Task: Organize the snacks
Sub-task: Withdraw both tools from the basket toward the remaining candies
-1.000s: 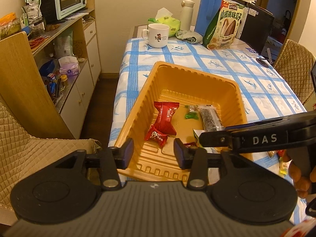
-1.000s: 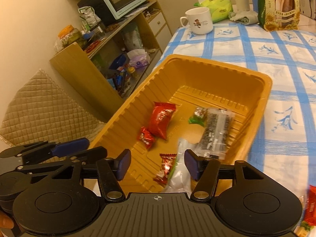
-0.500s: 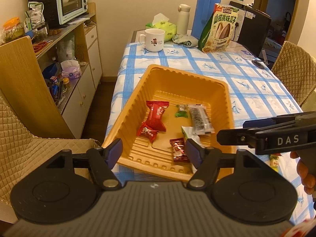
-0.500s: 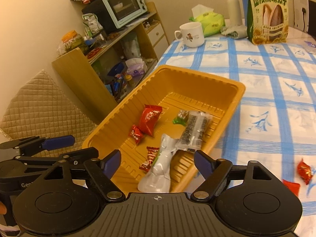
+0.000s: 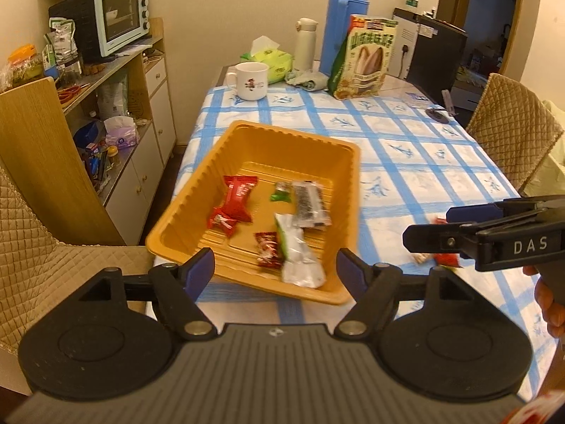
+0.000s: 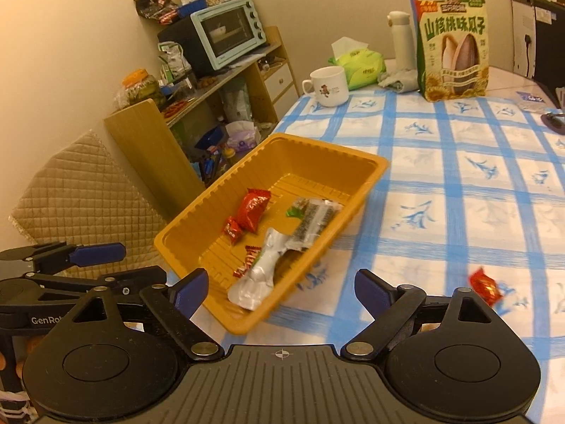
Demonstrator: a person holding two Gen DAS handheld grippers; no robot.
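Change: a second ago both grippers sat low over the near end of the orange tray (image 5: pixel 243 134), the right one over the silver packet (image 5: pixel 298 251), the left one close by the small dark-red candy (image 5: pixel 268 249). Both have since pulled back toward 6 o'clock and risen.
Left gripper (image 5: pixel 275 268): released, jaws opening, nothing between them; only the tray's near rim shows in the gap.
Right gripper (image 6: pixel 280 288): released, jaws opening wide, empty; seen from the left wrist camera it hangs at 3 o'clock of the tray, over the tablecloth (image 5: pixel 406 162).
Meaning for the task: I judge that two snacks have just been dropped off and this delivery is finished.
Tray contents: two red wrapped candies (image 5: pixel 238 199) toward 9 o'clock, a green sweet (image 5: pixel 280 192) and a clear dark-speckled bar (image 5: pixel 310 205) near the middle, the silver packet and dark-red candy toward 6 o'clock.
Tray place: near the table's left edge, one corner at about 7 o'clock looks to overhang.
Still loose: a red candy (image 6: pixel 485 284) on the tablecloth at 3 o'clock of the right gripper; more wrappers (image 5: pixel 448 258) partly hidden behind the right gripper.
Hand pose: both grippers tilt steeply downward toward the tray, side by side, level with each other.
Next, likely: the right gripper swings toward the loose red candy.
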